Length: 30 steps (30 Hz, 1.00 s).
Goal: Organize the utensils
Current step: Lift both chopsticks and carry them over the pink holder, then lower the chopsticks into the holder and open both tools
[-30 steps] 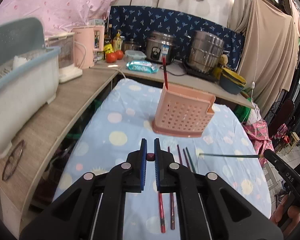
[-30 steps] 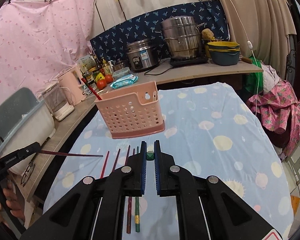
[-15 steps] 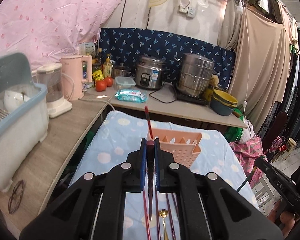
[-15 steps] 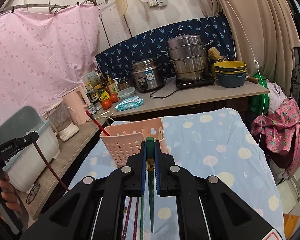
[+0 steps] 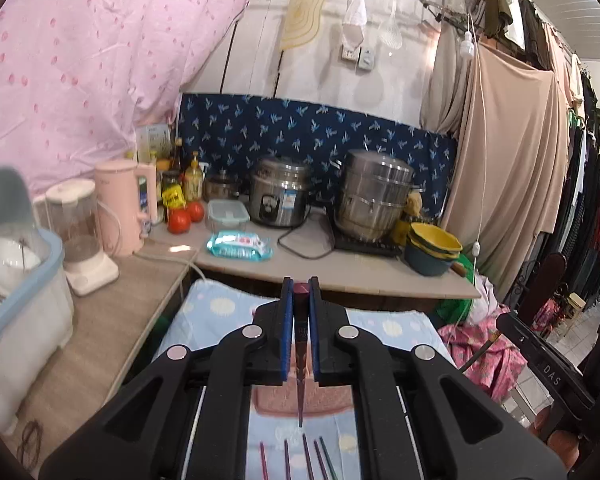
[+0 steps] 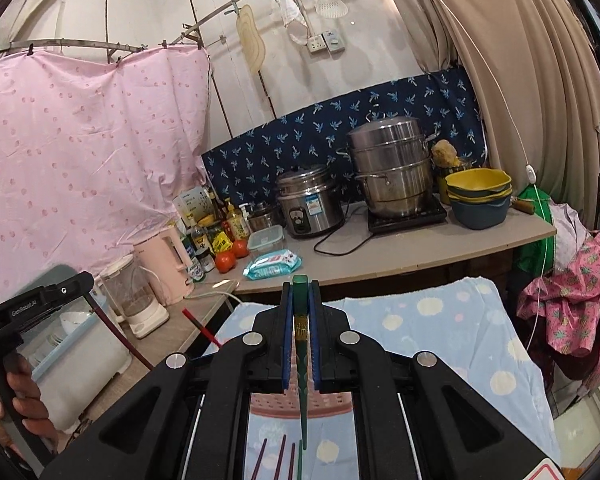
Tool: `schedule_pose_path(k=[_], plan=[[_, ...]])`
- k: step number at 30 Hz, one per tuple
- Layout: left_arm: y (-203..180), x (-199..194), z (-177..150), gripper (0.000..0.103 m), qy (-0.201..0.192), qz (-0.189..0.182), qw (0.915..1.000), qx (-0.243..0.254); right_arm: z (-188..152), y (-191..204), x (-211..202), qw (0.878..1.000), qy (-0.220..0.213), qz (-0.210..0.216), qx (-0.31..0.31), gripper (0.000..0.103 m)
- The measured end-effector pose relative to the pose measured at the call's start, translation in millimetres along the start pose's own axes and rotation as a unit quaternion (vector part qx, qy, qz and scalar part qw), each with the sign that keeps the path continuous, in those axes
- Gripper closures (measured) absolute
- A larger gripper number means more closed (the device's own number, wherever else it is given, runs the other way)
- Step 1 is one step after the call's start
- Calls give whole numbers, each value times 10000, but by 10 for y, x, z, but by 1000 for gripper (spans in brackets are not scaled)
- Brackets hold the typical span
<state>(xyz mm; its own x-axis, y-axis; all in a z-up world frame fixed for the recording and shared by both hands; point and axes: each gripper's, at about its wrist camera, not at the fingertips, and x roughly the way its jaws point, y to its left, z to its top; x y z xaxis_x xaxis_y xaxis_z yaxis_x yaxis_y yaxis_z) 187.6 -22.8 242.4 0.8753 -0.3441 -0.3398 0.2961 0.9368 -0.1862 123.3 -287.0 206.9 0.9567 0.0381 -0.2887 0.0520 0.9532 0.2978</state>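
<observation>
A blue cloth with pale dots (image 5: 220,304) covers the table. The left gripper (image 5: 300,316) squeezes a thin dark red chopstick (image 5: 300,364), tip down over the pink basket (image 5: 300,400).

In the right view, the right gripper (image 6: 300,320) pinches a smooth green chopstick (image 6: 302,376) above that holey basket (image 6: 276,402).

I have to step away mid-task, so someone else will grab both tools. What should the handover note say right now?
Left tool: shut on a dark red chopstick, tip hanging down.
Right tool: shut on a green chopstick, tip down.
Pink basket: on the blue spotted cloth, just below both tools; a red chopstick already leans out of it.
Left to do: drop both held chopsticks in, then collect the loose chopsticks lying on the cloth in front of the basket.
</observation>
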Motion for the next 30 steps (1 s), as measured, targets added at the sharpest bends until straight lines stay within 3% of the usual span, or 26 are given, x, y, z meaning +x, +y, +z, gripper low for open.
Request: schedule_pose_path(k=[7,14,20,30], plan=[[-59,267,261,96,-461,134,9988,109,273,39,295,9991,-420,-79,-30,96],[30,691,206,96,-435,244,9987,53,306,-44,675,9986,-484,-219,-42,96],[130,876,218,96,-315,182,9992,-136,181,-93,974,9994,-204,-266,-51,96],[66,801,514,96,-659,112,9977,-90,-172,-185,1322,9991,344,-223,50,96]])
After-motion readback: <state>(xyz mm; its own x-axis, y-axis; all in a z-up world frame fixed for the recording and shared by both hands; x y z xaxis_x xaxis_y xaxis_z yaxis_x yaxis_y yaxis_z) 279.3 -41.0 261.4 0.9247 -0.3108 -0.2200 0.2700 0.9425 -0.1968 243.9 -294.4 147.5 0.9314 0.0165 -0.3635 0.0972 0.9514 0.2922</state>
